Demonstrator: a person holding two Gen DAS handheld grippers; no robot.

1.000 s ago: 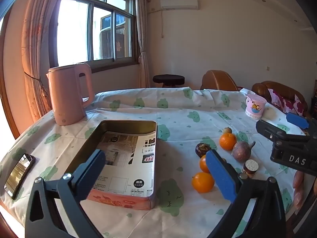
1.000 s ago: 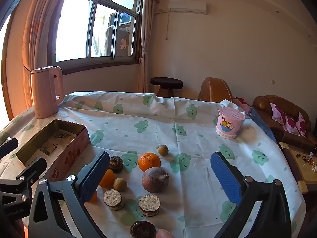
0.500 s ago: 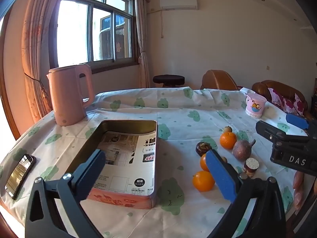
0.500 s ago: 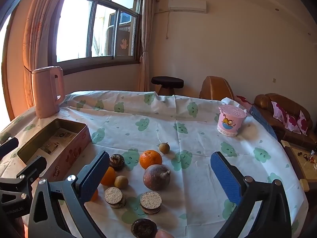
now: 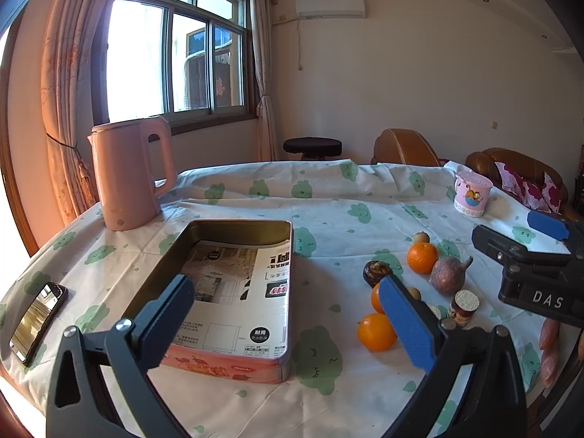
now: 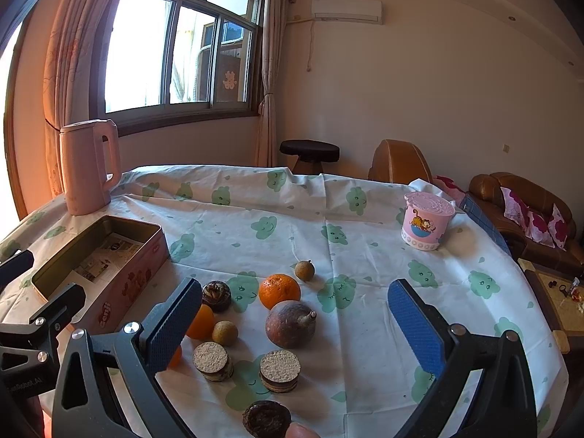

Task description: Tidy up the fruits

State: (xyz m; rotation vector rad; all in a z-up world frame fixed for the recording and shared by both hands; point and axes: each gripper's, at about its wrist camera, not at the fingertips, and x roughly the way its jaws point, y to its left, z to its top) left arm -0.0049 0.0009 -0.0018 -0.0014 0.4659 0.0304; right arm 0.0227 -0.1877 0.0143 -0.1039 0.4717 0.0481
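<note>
Pink metal tin (image 5: 233,361), open and lined with printed paper, lies on the left of the table (image 5: 328,197), holding no fruit; the kettle (image 5: 127,175) stands behind it and a phone (image 5: 36,314) lies at the near left edge. Left hand-held gripper (image 5: 288,314): jaws spread wide, holding nothing, poised above the gap between tin and fruit. Fruit cluster, right of the tin: a dark round fruit (image 6: 216,295), three oranges, of which the largest (image 6: 279,291) sits mid-group, two small tan fruits (image 6: 225,333), a brown stemmed fruit (image 6: 290,324), and cut discs (image 6: 280,370) nearest the camera. Right hand-held gripper (image 6: 292,325): jaws likewise fully apart and empty, raised above the cluster, framing the brown stemmed fruit. A pink cup (image 6: 427,221) stands well apart at the far right.

Judged step: choosing a first fruit to carry to the tin. To do this well, lower the right hand-held gripper squarely over one fruit at the cluster's edge, so the pads do not nudge neighbours into rolling; close gently across the widest part, since round skins slip; lift clear before crossing to the tin.
</note>
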